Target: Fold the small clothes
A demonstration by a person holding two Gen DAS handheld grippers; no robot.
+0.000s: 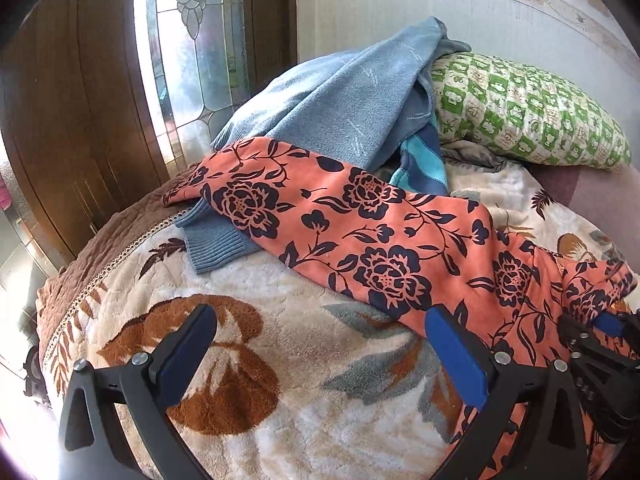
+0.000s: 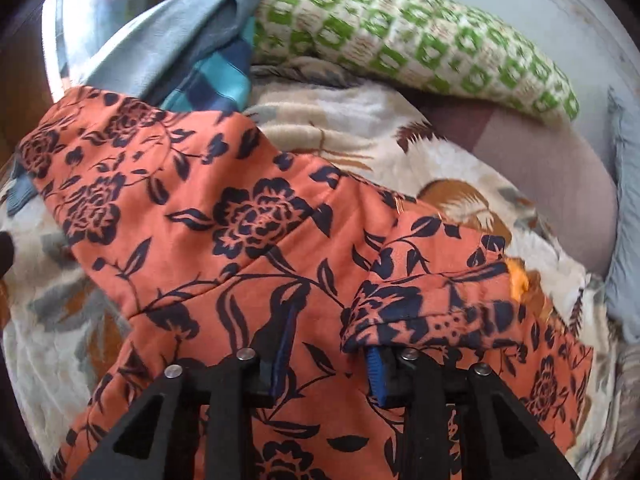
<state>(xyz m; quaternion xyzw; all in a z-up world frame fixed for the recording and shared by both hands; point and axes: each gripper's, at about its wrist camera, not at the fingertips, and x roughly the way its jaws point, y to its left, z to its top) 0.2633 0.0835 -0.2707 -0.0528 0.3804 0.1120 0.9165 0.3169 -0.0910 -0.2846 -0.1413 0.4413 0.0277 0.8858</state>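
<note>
An orange garment with dark navy flowers [image 1: 380,248] lies spread across a plush floral blanket [image 1: 248,360]; it also fills the right wrist view [image 2: 224,224]. My left gripper [image 1: 320,344] is open and empty, low over the blanket, its right finger at the garment's near edge. My right gripper [image 2: 328,344] is low on the garment, its jaws a little apart, with a bunched fold of the cloth [image 2: 432,304] draped over the right finger; the fingertips are partly hidden. It also shows at the right edge of the left wrist view [image 1: 600,336].
A blue knit sweater [image 1: 340,108] and a striped teal cloth [image 1: 424,164] are piled behind the orange garment. A green-and-white patterned pillow [image 1: 528,108] lies at the back right by the wall. A wooden door with a glass panel [image 1: 80,92] stands at left.
</note>
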